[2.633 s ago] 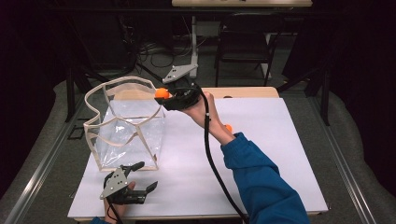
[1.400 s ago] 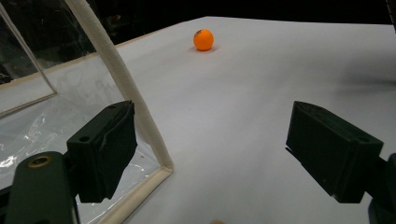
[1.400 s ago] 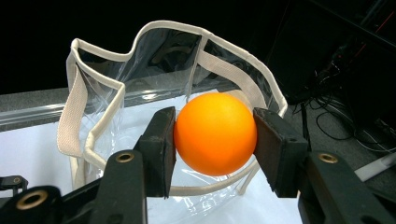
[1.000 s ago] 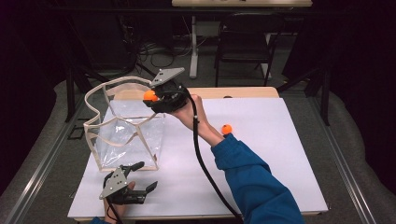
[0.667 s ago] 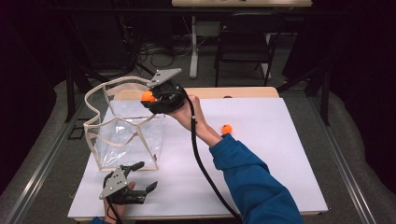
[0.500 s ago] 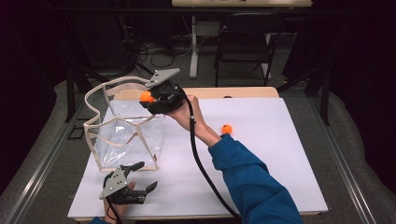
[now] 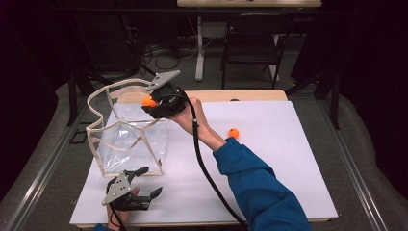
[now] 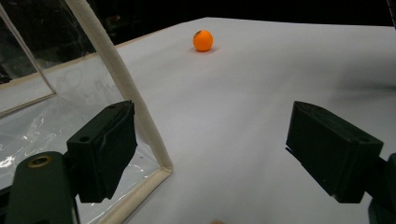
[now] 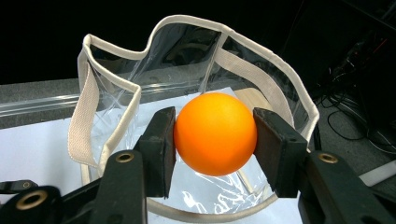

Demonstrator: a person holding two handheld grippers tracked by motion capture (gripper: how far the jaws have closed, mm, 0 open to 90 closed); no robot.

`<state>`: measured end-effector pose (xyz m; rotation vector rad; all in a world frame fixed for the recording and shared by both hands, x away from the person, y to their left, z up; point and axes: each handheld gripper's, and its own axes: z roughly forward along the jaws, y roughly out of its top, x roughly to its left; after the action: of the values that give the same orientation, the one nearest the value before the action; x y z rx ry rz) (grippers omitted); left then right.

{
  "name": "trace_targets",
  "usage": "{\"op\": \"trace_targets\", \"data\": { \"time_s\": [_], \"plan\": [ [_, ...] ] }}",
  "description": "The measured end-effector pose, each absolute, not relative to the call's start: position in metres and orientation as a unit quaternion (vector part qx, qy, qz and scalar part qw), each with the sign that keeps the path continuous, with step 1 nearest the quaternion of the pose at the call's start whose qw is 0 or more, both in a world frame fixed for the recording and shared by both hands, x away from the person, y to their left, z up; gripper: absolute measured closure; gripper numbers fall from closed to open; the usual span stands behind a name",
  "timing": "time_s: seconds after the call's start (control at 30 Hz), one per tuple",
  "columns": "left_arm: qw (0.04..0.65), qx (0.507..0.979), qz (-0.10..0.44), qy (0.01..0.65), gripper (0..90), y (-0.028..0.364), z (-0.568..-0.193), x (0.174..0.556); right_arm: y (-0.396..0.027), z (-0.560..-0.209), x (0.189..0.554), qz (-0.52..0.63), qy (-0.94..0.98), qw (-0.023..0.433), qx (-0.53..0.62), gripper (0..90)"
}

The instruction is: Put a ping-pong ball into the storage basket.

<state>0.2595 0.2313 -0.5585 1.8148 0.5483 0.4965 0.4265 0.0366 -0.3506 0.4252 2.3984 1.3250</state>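
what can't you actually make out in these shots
- Floor of the clear bag: in the right gripper view the held orange ball and the right gripper cover most of it, so whether anything lies inside is unknown.
- Dark mark on the second ball: too small to read in the left gripper view.
- Right gripper's jaws in the high view: hidden under its own body.
- Left gripper: its wrist is cut off by the high view's bottom edge.

Looks like a lab or recording studio room: dark surround, white board (image 7: 269, 159) laid on a wooden table (image 7: 240, 95). Loose cables (image 7: 159, 50) on grey floor at far left, black chair (image 7: 255, 45) and desk leg (image 7: 198, 48) far behind.
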Motion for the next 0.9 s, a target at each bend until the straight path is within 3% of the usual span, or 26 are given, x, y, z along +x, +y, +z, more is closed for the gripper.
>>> {"op": "trace_targets", "data": {
  "time_s": [0.9],
  "plan": [
    [0.558, 0.769, 0.210, 0.231, 16.1, 0.2312, -0.5582, 0.2593, 0.0463, -0.3580, 0.4342, 0.451, 0.861, 0.174, 0.157, 50.8]
  ]
}}
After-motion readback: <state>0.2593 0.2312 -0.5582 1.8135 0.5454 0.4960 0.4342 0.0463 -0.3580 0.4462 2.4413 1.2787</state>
